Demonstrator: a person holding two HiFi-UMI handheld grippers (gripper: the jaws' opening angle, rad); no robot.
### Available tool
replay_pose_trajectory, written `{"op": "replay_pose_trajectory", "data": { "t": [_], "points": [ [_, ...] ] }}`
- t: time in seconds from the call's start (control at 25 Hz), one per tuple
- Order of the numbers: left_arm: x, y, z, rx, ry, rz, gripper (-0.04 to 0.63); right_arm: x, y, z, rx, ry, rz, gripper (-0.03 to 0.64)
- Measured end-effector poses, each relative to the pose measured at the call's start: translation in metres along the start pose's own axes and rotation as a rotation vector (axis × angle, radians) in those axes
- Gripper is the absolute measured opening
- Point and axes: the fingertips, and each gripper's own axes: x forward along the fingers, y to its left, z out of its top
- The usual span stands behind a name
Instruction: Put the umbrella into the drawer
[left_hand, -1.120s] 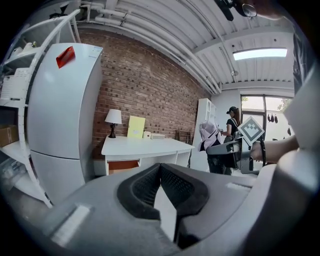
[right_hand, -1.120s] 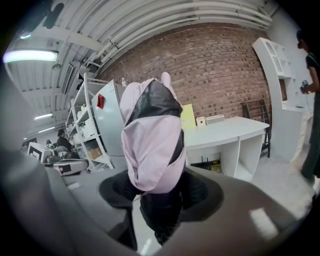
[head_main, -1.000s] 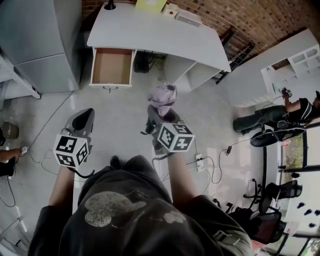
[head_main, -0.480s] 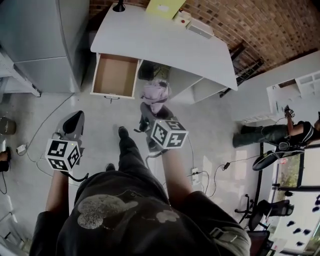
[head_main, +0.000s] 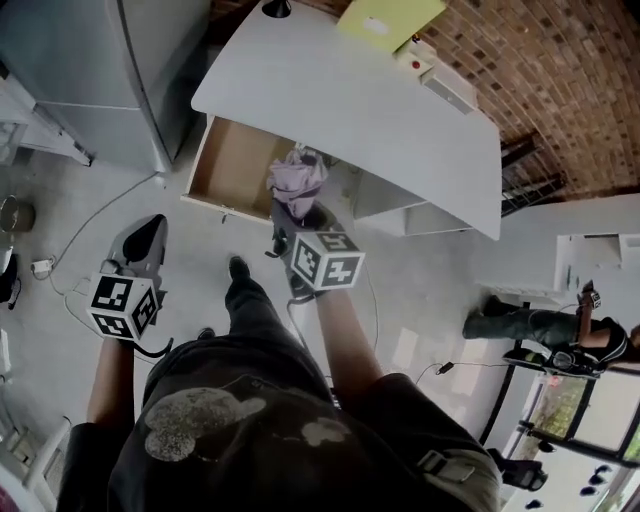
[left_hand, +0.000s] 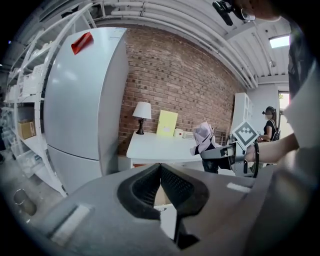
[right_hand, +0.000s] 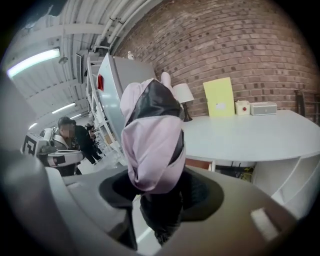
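We see a rough red brick wall (head_main: 560, 60) at the back and a pale, smooth floor (head_main: 420, 260) below. Against the wall stands a tall grey refrigerator (head_main: 90, 70) with flat, glossy doors. Beside it is the white table (head_main: 350, 100), its matte top rounded at the corners, with a flat yellow board (head_main: 390, 20) propped against the bricks. Under the table's left end the drawer (head_main: 235, 165) is pulled out: a shallow rectangular box with a white rim and a bare brown bottom. Our right gripper (head_main: 297, 215), grey plastic with dark ribbed pads, has its jaws clamped on the umbrella (head_main: 297, 180). The umbrella is a folded, crumpled bundle of pale lilac fabric with black panels. It is held upright in the air before the table; in the head view it overlaps the drawer's front right corner. Our left gripper (head_main: 148, 235) hangs well apart to the left, jaws pressed together on nothing. Smallest are the black-and-white marker cube (head_main: 327, 260) and a lamp (left_hand: 142, 111) with a white conical shade.
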Motion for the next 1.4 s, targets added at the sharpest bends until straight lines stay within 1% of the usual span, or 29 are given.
{"op": "replay_pose_trajectory", "data": {
  "t": [0.16, 0.32, 0.6, 0.68, 0.92, 1.08, 1.32, 1.4],
  "points": [
    [0.025, 0.011, 0.006, -0.025, 0.019, 0.064, 0.011, 0.042, -0.01, 0.01, -0.025, 0.05, 0.072, 0.227],
    [0.043, 0.023, 0.003, -0.06, 0.042, 0.116, 0.011, 0.082, -0.014, 0.006, -0.081, 0.125, 0.125, 0.227],
    [0.061, 0.046, -0.021, -0.128, 0.072, 0.234, 0.011, 0.144, -0.009, -0.033, -0.224, 0.294, 0.219, 0.227],
    [0.067, 0.057, -0.028, -0.138, 0.077, 0.268, 0.011, 0.164, -0.007, -0.044, -0.252, 0.325, 0.245, 0.227],
    [0.084, 0.075, -0.046, -0.186, 0.092, 0.339, 0.011, 0.214, -0.001, -0.077, -0.346, 0.421, 0.308, 0.227],
    [0.087, 0.084, -0.067, -0.225, 0.091, 0.366, 0.011, 0.246, -0.001, -0.095, -0.373, 0.45, 0.307, 0.227],
    [0.074, 0.117, -0.109, -0.296, 0.106, 0.455, 0.011, 0.29, -0.009, -0.123, -0.34, 0.47, 0.248, 0.227],
    [0.072, 0.125, -0.12, -0.32, 0.108, 0.471, 0.011, 0.302, -0.015, -0.132, -0.338, 0.477, 0.226, 0.227]
  ]
}}
